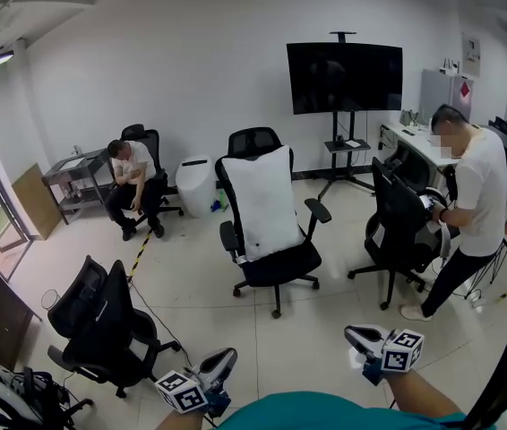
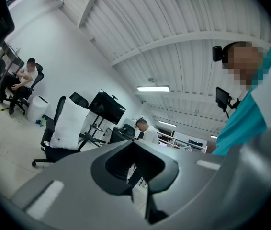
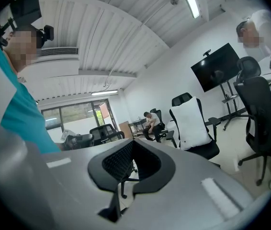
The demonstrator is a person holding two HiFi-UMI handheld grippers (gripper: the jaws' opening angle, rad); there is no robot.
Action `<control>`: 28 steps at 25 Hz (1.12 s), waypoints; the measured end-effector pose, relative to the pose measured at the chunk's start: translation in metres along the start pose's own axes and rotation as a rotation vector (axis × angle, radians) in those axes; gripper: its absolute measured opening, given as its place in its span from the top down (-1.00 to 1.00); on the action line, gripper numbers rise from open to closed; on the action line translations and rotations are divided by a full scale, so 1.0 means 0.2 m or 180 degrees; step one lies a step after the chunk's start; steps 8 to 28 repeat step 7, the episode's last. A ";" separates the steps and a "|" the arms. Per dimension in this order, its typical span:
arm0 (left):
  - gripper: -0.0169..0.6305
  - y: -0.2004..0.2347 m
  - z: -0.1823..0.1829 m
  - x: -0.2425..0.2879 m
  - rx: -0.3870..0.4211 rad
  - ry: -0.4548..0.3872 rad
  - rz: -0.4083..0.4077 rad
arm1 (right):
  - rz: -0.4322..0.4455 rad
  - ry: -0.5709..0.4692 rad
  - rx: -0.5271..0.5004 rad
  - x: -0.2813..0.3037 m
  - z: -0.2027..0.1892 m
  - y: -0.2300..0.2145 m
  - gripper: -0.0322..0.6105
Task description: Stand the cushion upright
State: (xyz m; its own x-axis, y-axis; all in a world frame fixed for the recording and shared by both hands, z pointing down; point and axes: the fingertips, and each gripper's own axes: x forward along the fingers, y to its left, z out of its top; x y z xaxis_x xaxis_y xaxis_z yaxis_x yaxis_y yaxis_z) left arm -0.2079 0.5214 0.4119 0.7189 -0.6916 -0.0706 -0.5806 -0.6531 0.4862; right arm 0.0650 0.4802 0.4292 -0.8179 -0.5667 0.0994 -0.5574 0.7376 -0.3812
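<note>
On seat of black wheeled office chair (image 1: 280, 265), mid-floor: white rectangular fabric cushion (image 1: 267, 202), upright against backrest. Both left tongs (image 1: 222, 359) and right tongs (image 1: 358, 334) fully closed, empty, well apart from cushion. Visible in gripper views only: black head-mounted camera (image 2: 216, 53). In head view only: both tongs together.

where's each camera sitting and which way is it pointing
Head view: on the person's head, facing forward and down at the cushion standing on the chair; left gripper, right gripper and teal shirt show at the bottom.
Left gripper view: on the left gripper, along its shut jaws; cushion left, shirt right.
Right gripper view: on the right gripper, along its shut jaws; cushion right, shirt left.
Shared: all three see the cushion.
</note>
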 end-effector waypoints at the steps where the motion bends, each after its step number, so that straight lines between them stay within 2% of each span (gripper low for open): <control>1: 0.91 0.00 0.00 0.00 0.0009 0.0001 -0.0014 | -0.0005 -0.0001 -0.0001 0.00 0.00 0.00 0.90; 7: 0.91 0.00 0.00 0.01 -0.0016 -0.0006 -0.0087 | -0.0022 -0.0012 -0.0008 -0.01 0.01 0.00 0.90; 28: 0.91 0.00 0.00 0.01 -0.0016 -0.0006 -0.0087 | -0.0022 -0.0012 -0.0008 -0.01 0.01 0.00 0.90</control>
